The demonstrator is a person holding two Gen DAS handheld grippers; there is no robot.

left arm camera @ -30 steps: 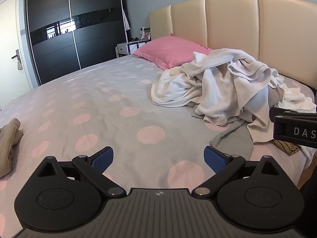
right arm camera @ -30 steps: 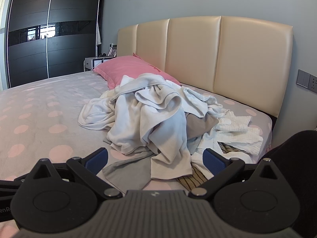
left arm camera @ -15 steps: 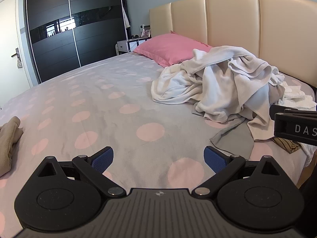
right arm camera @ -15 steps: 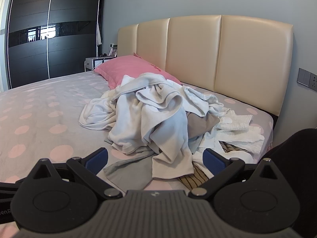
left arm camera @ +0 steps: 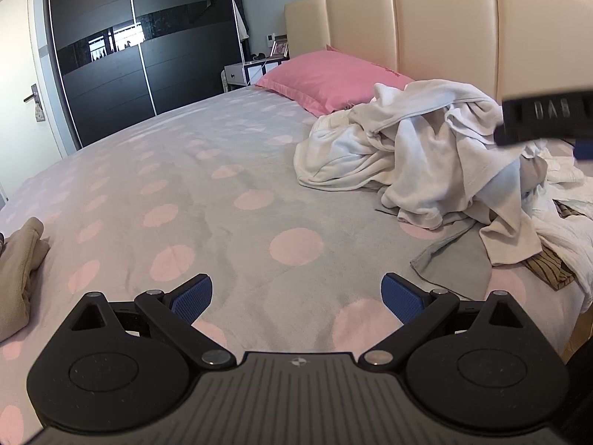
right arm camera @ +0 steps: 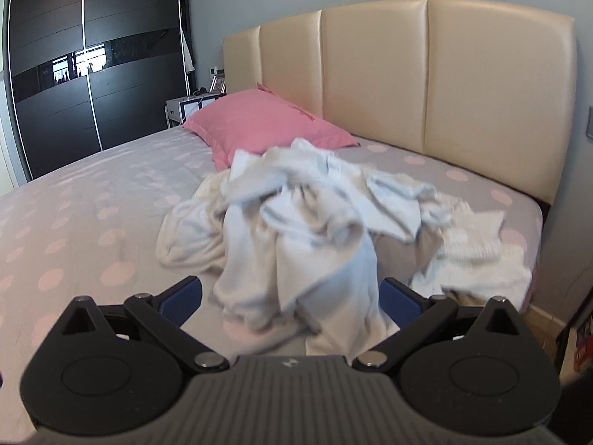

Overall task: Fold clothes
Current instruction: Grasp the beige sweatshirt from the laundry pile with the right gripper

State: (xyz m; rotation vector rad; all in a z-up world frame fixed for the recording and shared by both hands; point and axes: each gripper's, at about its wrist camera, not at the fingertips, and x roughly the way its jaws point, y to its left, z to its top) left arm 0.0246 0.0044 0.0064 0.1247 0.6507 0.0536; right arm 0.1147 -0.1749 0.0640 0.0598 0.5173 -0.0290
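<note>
A heap of pale, unfolded clothes (left arm camera: 418,155) sprawls on a grey bedspread dotted with pink circles (left arm camera: 207,185), piled toward the head of the bed just in front of a pink pillow (left arm camera: 333,81) and a cream padded headboard (left arm camera: 444,29). The left gripper (left arm camera: 296,294) hovers low over bare bedspread with its blue-padded fingers (left arm camera: 192,298) spread wide and nothing between them; a broad, uncluttered stretch of cover runs from it up to the heap and away to the left. The right gripper (right arm camera: 291,298) is poised directly over the near slope of the heap (right arm camera: 296,244), its fingers (right arm camera: 183,298) likewise fully apart, white fabric showing between them but not pinched; the picture is motion-blurred, so contact with the cloth cannot be judged. In the left wrist view the right gripper's black body (left arm camera: 545,118) appears above the pile's right side. A grey garment (left arm camera: 456,259) and a brown striped piece (left arm camera: 552,274) spill from under the heap toward the bed's near right edge, where the mattress drops off to the floor. A folded beige garment (left arm camera: 18,267) lies alone at the far left edge of the bed, well apart from the pile. A dark sliding wardrobe (left arm camera: 141,44) and a white bedside table (left arm camera: 252,70) stand beyond the bed.
</note>
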